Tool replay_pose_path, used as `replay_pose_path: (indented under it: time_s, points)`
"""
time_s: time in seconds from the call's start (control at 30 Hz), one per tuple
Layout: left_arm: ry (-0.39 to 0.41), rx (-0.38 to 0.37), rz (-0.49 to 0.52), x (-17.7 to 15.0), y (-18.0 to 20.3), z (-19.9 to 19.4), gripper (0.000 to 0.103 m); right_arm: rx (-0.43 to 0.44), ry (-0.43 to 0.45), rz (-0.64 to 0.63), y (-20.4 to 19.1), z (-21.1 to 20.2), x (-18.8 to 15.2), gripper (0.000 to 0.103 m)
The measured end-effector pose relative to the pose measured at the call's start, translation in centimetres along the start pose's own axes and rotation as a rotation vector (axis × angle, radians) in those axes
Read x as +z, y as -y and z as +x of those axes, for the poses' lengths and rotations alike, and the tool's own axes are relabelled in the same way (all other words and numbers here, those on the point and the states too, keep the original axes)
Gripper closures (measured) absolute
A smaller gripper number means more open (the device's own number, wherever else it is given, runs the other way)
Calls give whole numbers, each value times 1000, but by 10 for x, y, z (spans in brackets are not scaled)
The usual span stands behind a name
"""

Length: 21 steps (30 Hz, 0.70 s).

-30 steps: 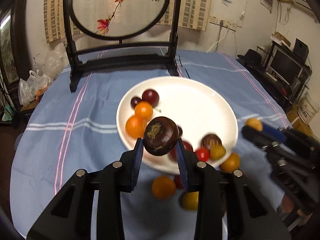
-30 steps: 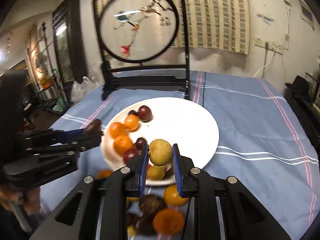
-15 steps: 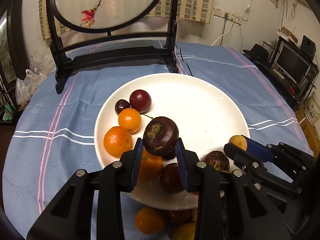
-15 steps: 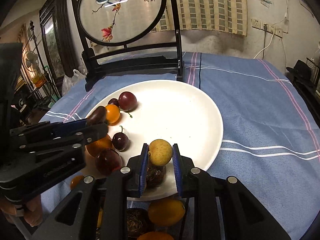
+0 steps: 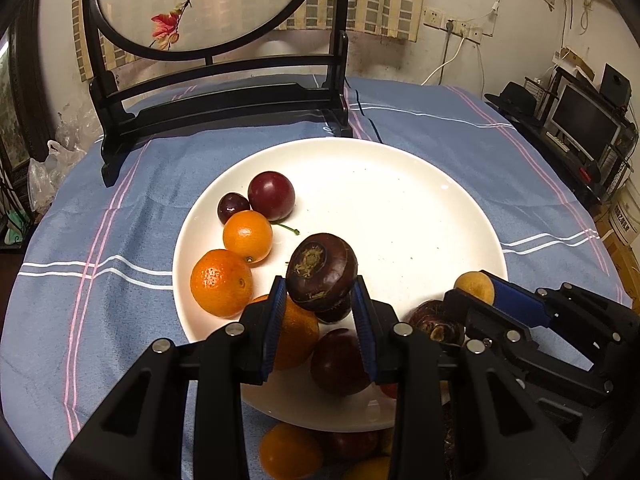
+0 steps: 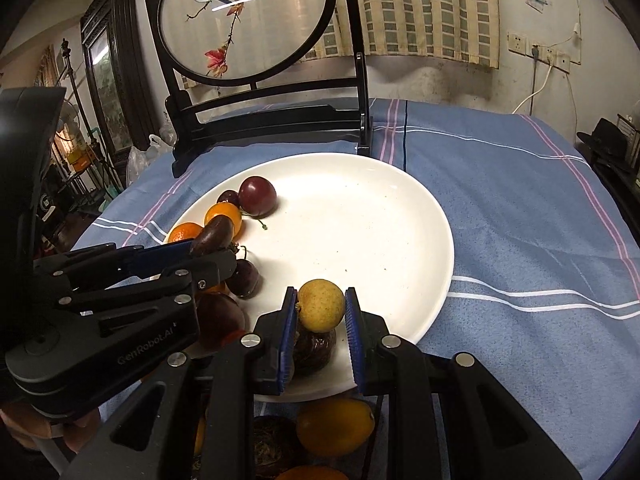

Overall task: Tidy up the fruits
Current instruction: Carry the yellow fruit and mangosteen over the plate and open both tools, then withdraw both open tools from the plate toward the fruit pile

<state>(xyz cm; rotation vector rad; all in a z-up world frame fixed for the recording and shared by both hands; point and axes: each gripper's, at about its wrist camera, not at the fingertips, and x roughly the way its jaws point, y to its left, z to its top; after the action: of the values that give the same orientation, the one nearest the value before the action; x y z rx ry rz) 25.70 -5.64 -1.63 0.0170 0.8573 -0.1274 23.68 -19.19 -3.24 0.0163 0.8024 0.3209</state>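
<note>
Blue striped cloth covers the table, with a black-framed round screen standing at 12 o'clock behind a white plate; on the plate's left side, near 9 o'clock, lie a plum, a cherry and two oranges; more fruit sits off the plate on the cloth at 6 o'clock, partly hidden. Left gripper has its jaws closed on a dark brown chestnut, held over the plate's near left part; right gripper has its jaws pinched narrow on a small yellow fruit, held over the plate's near edge, above another chestnut lying there. By my reading the step in hand is delivery: both fruits hang over the plate, not yet released. Next move calls for lowering each close to a bare patch of plate, then easing the jaws apart gently; round fruit may roll, so a spot beside like fruit seems best.
</note>
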Motion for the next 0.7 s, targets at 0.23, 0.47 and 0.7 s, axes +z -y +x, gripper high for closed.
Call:
replay_pose_path:
  time_s: [0.23,0.47,0.7]
  points:
    - [8,6,13,-2,2,0,71,-2,-6,-2,1,2,-1,79]
    - [7,21,-2,-1,-2,-3,57,-17,20,14,5,-2,-2,61]
    - [38,23,-4,-10,-6,-32,49,-79,32,-44,-8,-22,-7,55]
